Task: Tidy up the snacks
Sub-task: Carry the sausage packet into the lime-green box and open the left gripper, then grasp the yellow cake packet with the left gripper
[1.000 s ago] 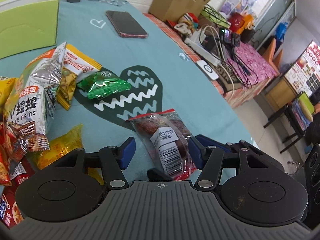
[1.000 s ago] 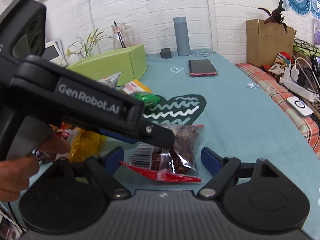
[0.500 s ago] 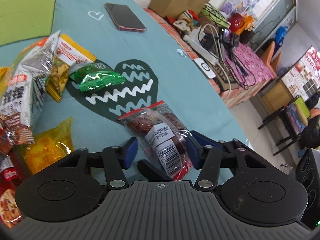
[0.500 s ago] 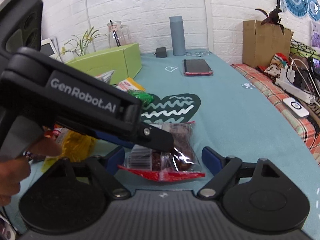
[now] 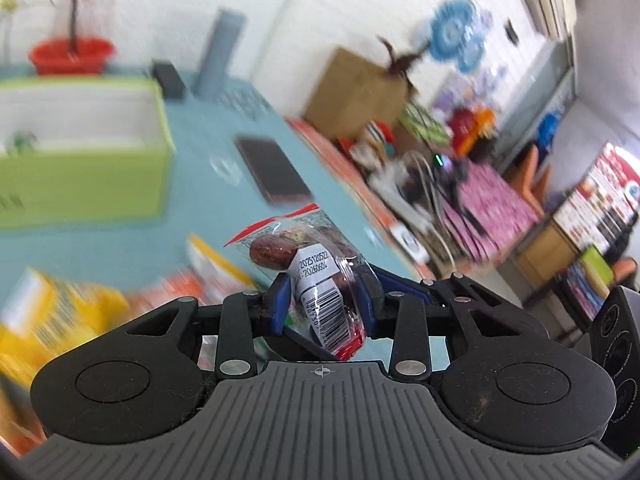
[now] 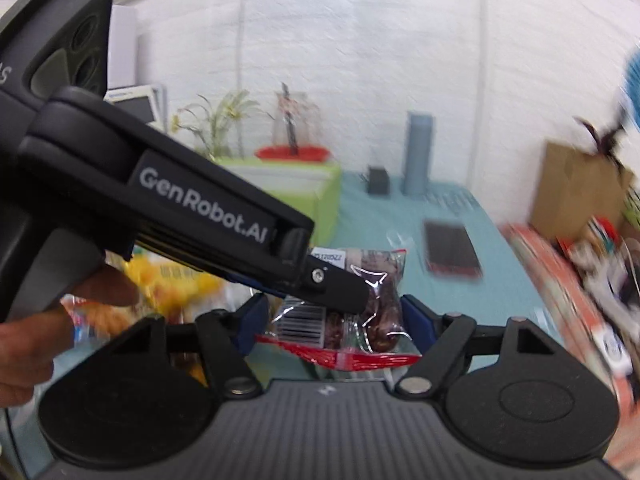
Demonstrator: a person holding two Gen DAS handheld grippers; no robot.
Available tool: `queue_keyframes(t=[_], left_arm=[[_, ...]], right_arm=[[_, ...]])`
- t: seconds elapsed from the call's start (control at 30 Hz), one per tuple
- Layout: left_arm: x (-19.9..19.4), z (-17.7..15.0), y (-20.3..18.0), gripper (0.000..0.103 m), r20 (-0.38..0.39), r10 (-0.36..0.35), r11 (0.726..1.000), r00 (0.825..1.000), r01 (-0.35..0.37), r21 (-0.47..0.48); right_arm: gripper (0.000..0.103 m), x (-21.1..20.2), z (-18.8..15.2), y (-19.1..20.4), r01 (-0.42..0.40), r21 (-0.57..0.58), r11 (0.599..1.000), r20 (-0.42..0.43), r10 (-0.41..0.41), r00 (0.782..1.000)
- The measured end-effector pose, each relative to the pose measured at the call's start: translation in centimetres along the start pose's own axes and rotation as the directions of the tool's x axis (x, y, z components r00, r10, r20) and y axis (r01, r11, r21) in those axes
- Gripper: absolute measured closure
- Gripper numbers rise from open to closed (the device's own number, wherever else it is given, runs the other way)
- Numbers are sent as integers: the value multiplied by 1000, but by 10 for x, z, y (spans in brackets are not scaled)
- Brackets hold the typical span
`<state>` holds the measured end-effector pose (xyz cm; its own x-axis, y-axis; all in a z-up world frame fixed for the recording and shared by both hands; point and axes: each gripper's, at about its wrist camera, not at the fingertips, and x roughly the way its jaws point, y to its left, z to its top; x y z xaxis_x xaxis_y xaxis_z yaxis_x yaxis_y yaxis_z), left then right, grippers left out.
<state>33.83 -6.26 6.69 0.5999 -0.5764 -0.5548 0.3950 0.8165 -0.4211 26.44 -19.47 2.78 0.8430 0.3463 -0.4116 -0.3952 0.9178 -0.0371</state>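
A clear bag of red dates (image 5: pixel 280 248) with a barcode label and a red seal hangs above the table. My left gripper (image 5: pixel 323 300) pinches its lower end between blue pads, jaws still closing. In the right wrist view the same bag (image 6: pixel 376 280) sits between my right gripper's (image 6: pixel 332 320) pads, which press on its two side edges. The left gripper's finger (image 6: pixel 340 296) crosses in front of the bag from the left. A hand (image 6: pixel 24 340) holds that gripper's grip. Loose yellow and orange snack packs (image 5: pixel 60 312) lie blurred on the table below.
A green box (image 5: pixel 80 176) with a white inside stands at the back left of the teal tablecloth (image 5: pixel 192 148). A dark phone (image 5: pixel 276 172) lies beyond the bag. A grey cylinder (image 6: pixel 418 152) and a cardboard box (image 5: pixel 356 92) stand further back. The table's right edge borders a cluttered checked bench.
The left jaws have closed onto the bag of dates. Both grippers have risen with it off the table, and both views have tilted up toward the green box and the wall.
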Motion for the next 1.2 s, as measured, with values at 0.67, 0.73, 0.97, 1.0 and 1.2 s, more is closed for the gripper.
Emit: queue_keyframes(t=[0.67,0.73,0.97,1.0,1.2], left_arm=[[63,116,167,64,31,295,956,955,-295,-12],[45,112,159,60,68,287,958,955,-287,-5],[-32,69,108,47,155,197,980,968,-197,-14],[-39,58,101,47,156,182,983,971,-182,-17],[-63,-22,65,48,103,124,992,987,-122,-25]], right_arm=[[20,232,87,39,-177,-74,981,-92,170,981],[18,209,90,33,-171,-73,983,-55,167,984],[11,90,67,6,-117,-38,992,36,119,992],[11,76,57,3,-114,-22,993,31,115,993],[11,4,-22,6,-114,112,987,-47,120,992]])
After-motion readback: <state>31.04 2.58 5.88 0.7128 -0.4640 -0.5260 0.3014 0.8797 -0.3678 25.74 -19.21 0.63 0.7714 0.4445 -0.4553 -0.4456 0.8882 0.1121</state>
